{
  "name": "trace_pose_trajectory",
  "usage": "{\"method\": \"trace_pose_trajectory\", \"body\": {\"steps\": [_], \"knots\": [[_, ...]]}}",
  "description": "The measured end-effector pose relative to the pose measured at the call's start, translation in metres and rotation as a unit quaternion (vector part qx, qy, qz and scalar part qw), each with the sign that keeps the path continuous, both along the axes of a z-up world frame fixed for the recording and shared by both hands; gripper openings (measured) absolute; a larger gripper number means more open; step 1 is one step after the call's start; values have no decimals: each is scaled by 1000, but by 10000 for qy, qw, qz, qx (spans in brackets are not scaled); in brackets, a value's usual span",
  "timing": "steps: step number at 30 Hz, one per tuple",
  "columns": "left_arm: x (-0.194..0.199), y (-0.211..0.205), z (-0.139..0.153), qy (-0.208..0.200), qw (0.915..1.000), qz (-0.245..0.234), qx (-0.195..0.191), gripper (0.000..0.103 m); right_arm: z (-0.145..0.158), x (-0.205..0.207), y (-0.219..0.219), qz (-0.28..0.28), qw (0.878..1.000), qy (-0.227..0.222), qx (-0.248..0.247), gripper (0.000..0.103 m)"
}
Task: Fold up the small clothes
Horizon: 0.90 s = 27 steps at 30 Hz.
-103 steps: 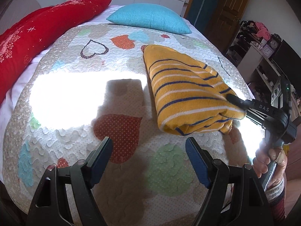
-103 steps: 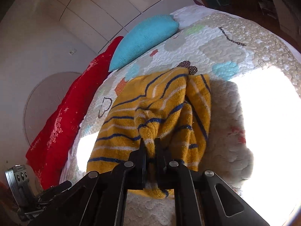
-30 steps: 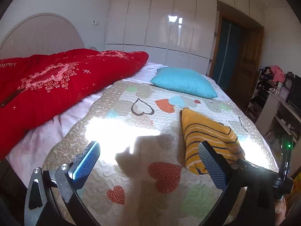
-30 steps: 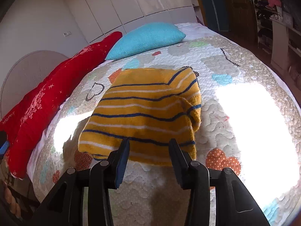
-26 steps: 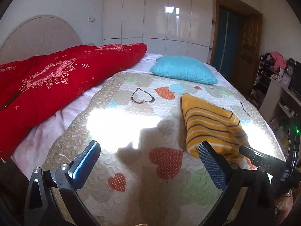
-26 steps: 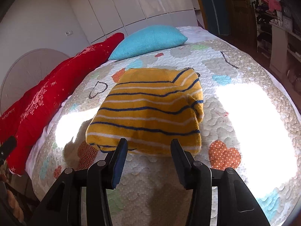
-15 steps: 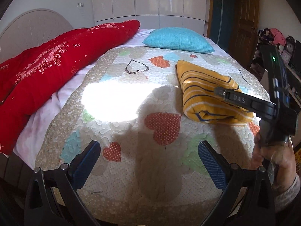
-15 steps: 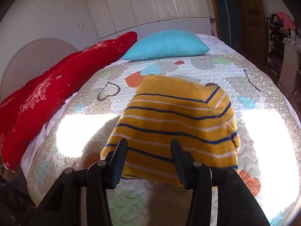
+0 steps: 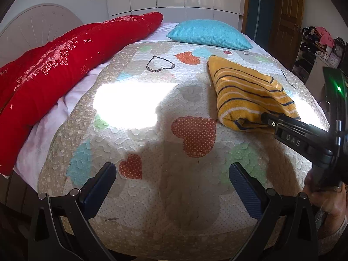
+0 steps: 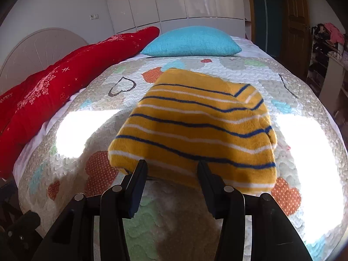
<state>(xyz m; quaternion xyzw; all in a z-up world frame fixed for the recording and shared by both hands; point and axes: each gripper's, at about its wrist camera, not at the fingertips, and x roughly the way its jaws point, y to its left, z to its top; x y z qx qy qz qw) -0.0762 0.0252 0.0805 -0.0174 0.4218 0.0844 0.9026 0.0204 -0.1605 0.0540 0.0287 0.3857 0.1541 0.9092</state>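
One folded yellow striped garment (image 10: 195,126) lies on the heart-patterned quilt (image 9: 152,143), just ahead of my right gripper (image 10: 171,169), whose fingers are spread with the tips at its near edge. My left gripper (image 9: 171,174) is spread wide over bare quilt, the garment ahead to its right. One turquoise pillow (image 10: 191,41) and one red duvet (image 9: 65,65) lie beyond and to the left.

Hard sunlight falls in blown-out white patches on the quilt (image 9: 134,148), at 10 o'clock in the left wrist view and at 3 and 9 o'clock in the right wrist view, where all stitching detail is lost. A broad soft shadow lies between them, darkening the near edge of the striped garment (image 10: 195,126). Glossy wardrobe doors (image 10: 195,0) carry a bright reflection at 12 o'clock. Fisheye bending curves the bed (image 9: 43,134); corners vignette black. Focus is sharp.
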Motion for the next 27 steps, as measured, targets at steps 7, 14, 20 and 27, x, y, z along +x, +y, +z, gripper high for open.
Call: {"method": "trace_pose_trajectory", "body": {"steps": [7,14,20,27], "knots": [[5,-16,-9,172,9996,-210,-12,103,-14,-28,-59,-647,9969,315,310,57],[10,-47,-18,385,9975,-600,24,103,-19,-39,-96,-1053,9931,382,360,63],[10,-66,-26,576,9949,-823,60,103,-28,-47,-109,-1203,9905,507,438,64],[9,-74,-29,676,9936,-908,67,103,-29,-53,-112,-1283,9893,525,455,66]]}}
